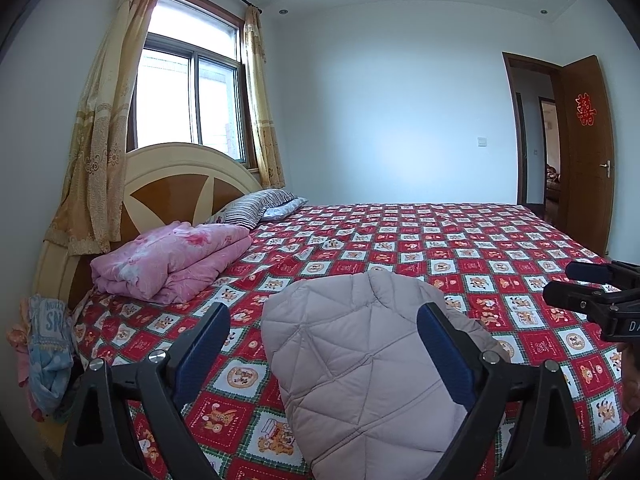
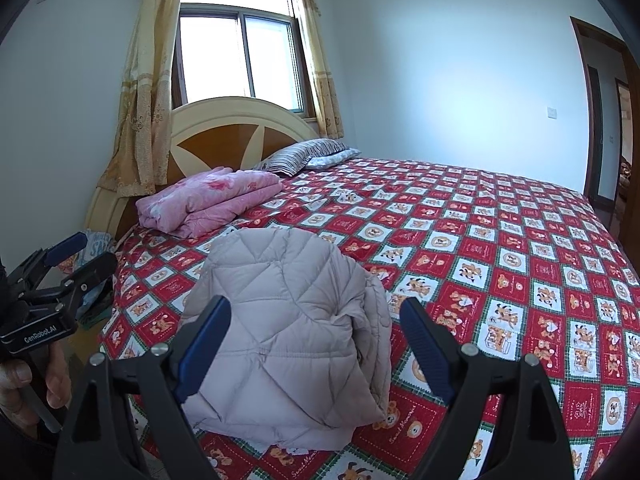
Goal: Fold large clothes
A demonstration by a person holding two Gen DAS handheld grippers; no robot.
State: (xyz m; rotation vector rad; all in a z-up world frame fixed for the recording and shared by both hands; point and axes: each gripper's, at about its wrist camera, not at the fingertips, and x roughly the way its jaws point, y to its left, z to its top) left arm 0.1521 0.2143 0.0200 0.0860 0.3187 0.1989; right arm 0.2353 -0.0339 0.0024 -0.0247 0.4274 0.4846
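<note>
A pale pink-grey quilted down jacket (image 1: 360, 364) lies folded into a compact bundle on the red patterned bedspread (image 1: 460, 248), near the bed's front edge; it also shows in the right wrist view (image 2: 288, 328). My left gripper (image 1: 324, 344) is open and empty, held just above and in front of the jacket. My right gripper (image 2: 316, 340) is open and empty too, hovering over the jacket's near side. The right gripper shows at the right edge of the left wrist view (image 1: 576, 284), the left gripper at the left edge of the right wrist view (image 2: 86, 256).
A folded pink quilt (image 1: 172, 260) and striped pillows (image 1: 260, 204) lie by the headboard (image 1: 176, 184). Clothes (image 1: 48, 356) hang at the bed's left side. A window with curtains (image 1: 100, 120) is behind; an open door (image 1: 584, 152) is at the right.
</note>
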